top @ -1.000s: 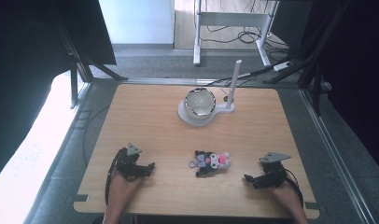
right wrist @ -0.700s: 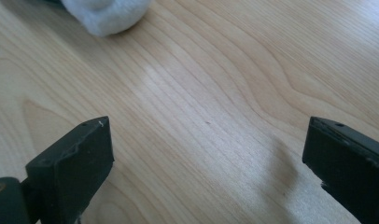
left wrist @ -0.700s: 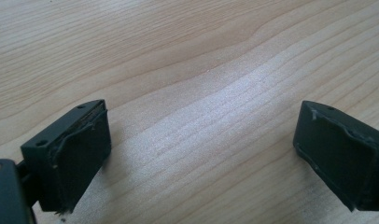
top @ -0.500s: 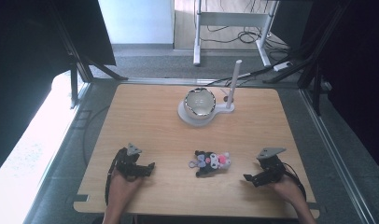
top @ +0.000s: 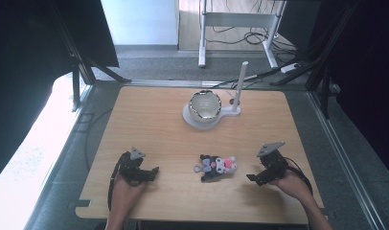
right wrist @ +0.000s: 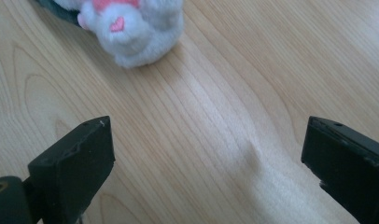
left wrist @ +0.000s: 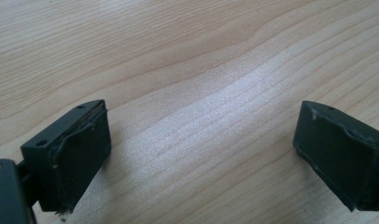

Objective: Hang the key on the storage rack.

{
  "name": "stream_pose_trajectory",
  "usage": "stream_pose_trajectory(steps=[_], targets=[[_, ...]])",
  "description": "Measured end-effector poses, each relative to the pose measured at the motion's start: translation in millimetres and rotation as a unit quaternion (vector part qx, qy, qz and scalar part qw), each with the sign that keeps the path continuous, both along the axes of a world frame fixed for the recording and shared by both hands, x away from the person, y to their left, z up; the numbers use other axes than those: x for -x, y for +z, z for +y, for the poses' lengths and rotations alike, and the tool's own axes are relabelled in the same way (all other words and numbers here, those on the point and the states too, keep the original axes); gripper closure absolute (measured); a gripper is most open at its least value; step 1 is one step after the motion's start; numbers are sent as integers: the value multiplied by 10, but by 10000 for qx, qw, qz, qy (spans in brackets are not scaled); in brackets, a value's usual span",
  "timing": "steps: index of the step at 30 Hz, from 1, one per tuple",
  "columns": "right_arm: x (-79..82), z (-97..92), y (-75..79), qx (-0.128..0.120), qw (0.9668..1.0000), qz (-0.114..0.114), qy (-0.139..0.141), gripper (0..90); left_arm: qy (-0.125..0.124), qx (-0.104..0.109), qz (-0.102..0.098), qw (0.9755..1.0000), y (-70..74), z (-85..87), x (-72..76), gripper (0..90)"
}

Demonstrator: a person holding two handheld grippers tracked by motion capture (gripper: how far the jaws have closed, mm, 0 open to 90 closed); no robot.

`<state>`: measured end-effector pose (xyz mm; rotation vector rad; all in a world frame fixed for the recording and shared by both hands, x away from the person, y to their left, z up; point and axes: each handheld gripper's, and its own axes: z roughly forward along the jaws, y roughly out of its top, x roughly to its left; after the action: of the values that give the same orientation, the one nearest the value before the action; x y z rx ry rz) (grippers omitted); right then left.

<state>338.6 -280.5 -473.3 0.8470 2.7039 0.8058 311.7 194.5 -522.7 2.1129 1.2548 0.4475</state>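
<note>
Resting low on the pale wood-grain worktop (top: 164, 124) at its near edge, both hand-held black grippers sit w/ fingers spread wide, nothing btwn them. Left gripper (top: 152, 172) is near-left, held by the person's left hand (top: 125, 194); its own view has just bare wood btwn the fingers (left wrist: 68, 158). Right gripper (top: 252, 178) is near-right, in the right hand (top: 293, 184), grey three-cornered plate on top, tips aimed toward the centre. Small black, white & pink plush toy (top: 216, 166) lies flat btwn the two grippers, near the right one but apart; its fluffy white end w/ pink heart is ahead of the right fingers (right wrist: 73, 163), not touching. Farther back, centre: shiny round metal bowl (top: 205, 105) on a white base (top: 190, 117) w/ an upright white post (top: 239, 86) just beside it. Beyond the worktop: grey floor, cables.
</note>
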Motion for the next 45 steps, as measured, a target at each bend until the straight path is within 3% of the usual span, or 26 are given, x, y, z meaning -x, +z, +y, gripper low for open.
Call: stream_pose_trajectory(steps=[10, 23, 35, 45], targets=[[-101, 161, 113, 228, 9993, 163, 265, 40, -2, -1, 0, 10000, 0, 0, 0, 41], [-202, 437, 220, 648, 9954, 305, 629, 42, -2, -1, 0, 10000, 0, 1, 0, 41], [-287, 752, 257, 1004, 9882, 433, 1073, 44, 11, 14, -6, 10000, -1, -2, 0, 41], [-324, 1048, 240, 1246, 9785, 515, 1562, 38, 12, 14, -6, 10000, -1, -2, 0, 41]])
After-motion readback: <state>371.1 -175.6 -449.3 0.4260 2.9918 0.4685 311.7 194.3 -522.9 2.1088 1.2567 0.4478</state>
